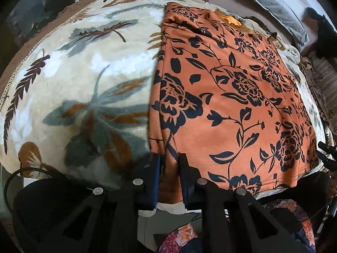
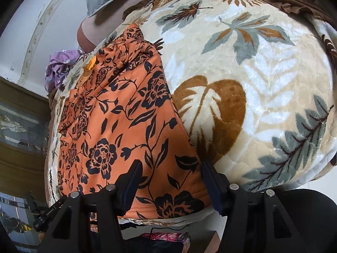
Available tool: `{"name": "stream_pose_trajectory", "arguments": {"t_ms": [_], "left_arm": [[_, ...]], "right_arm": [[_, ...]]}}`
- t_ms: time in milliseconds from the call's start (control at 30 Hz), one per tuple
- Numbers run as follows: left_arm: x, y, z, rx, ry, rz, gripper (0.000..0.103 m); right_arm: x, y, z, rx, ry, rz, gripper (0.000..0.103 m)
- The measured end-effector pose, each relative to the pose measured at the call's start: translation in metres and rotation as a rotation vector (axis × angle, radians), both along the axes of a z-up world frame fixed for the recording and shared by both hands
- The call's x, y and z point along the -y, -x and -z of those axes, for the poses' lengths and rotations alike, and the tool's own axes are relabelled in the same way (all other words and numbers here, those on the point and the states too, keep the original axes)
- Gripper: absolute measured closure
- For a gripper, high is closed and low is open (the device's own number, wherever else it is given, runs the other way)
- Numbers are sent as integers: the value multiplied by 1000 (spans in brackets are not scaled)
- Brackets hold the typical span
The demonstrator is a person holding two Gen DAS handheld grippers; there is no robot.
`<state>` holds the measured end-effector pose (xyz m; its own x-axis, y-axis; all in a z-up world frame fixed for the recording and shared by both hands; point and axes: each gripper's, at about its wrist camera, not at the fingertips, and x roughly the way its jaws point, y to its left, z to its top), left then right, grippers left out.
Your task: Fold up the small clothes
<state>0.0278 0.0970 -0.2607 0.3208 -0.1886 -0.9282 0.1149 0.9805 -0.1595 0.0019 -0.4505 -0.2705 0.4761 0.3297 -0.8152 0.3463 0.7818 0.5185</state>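
An orange garment with a black flower print (image 1: 231,97) lies flat on a cream blanket with a leaf pattern (image 1: 84,73). It also shows in the right wrist view (image 2: 126,126). My left gripper (image 1: 169,164) sits at the garment's near left corner, its jaws narrowly apart around the folded left edge. My right gripper (image 2: 170,170) is open wide, its fingers straddling the garment's near right corner just above the cloth. The tip of the right gripper shows at the right edge of the left wrist view (image 1: 326,154).
A purple cloth (image 2: 59,67) lies bunched beyond the garment's far end. A grey pillow (image 1: 273,6) lies at the far side of the bed. The blanket's brown border (image 1: 27,35) marks its left edge. A glass-fronted cabinet (image 2: 21,126) stands left of the bed.
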Motion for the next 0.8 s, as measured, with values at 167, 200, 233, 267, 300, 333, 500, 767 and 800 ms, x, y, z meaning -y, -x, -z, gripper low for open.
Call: {"name": "stream_pose_trajectory", "arguments": {"t_ms": [167,200,233,267,300,333,500,767,800], "left_arm": [[4,-4,1,0,7,1,68],[3,-5,2,-3,7,-4,68],[1,-5,2,-7,12,-13,68],[-1,-6,2,-10,19,-20,68],[-5,-3,1,-7,23,-18,68],[-4,-3,0,-4,20,-12,68],[1,-4,5,-13,10,7,68],[2,-4,0,12,44,29,97],[1,-4,-4,19,57,31,97]], "right_arm": [[0,0,-2,-4,19,-8,38],[0,1,-2,-5,24,-9,38],[0,1,-3,-4,28,-11,38],[0,1,-3,-1,31,-12,38],[1,1,-3,0,34,-12,37],[0,1,-2,-2,36,-11,37],[-14,-5,8,-37,64,-58,36],[-31,-6,5,-42,192,-158,88],[-30,-6,3,-37,168,-166,92]]}}
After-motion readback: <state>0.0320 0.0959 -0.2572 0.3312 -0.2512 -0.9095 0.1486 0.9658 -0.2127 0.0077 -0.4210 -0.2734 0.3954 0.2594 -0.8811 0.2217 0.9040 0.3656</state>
